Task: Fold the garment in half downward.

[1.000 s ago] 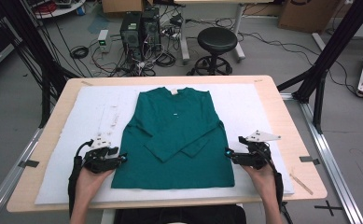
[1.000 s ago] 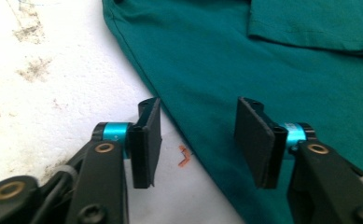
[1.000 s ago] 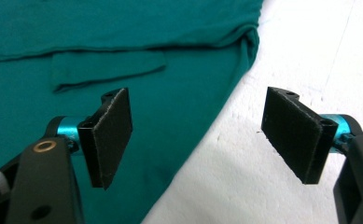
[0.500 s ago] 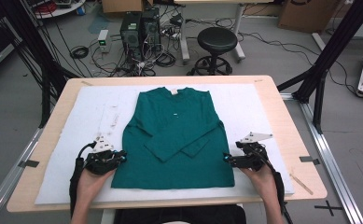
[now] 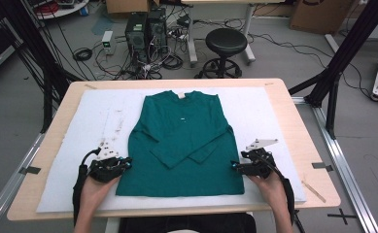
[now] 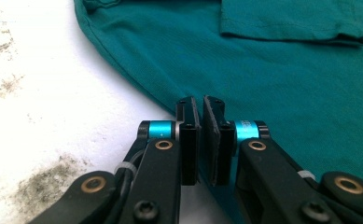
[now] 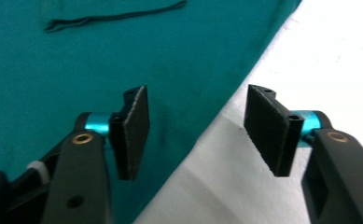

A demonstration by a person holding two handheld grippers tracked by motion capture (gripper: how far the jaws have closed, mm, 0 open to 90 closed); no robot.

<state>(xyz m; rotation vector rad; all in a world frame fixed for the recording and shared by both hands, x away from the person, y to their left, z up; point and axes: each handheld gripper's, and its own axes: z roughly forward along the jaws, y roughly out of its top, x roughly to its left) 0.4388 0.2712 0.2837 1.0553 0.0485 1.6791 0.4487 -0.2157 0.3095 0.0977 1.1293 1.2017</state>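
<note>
A dark green long-sleeved shirt (image 5: pixel 186 145) lies flat on the white pad, sleeves folded across its front. My left gripper (image 5: pixel 126 163) sits at the shirt's lower left side edge. In the left gripper view its pads (image 6: pixel 190 140) are pressed almost together, and the shirt's edge (image 6: pixel 137 79) runs in between them. At the lower right side edge my right gripper (image 5: pixel 235 166) stands open. In the right gripper view its left pad (image 7: pixel 135 133) is over the shirt (image 7: pixel 76 60) and its right pad (image 7: pixel 268 130) over the white pad, so the jaws straddle the edge.
The white pad (image 5: pixel 283 121) covers most of the wooden table (image 5: pixel 313 145); it carries dark smudges (image 5: pixel 116 121) left of the shirt. A stool (image 5: pixel 224 41), computer towers (image 5: pixel 145 26) and cables stand on the floor beyond the table. Black frame posts (image 5: pixel 342 53) flank it.
My right gripper has slid left, up to the shirt's right edge. The left gripper has hardly moved.
</note>
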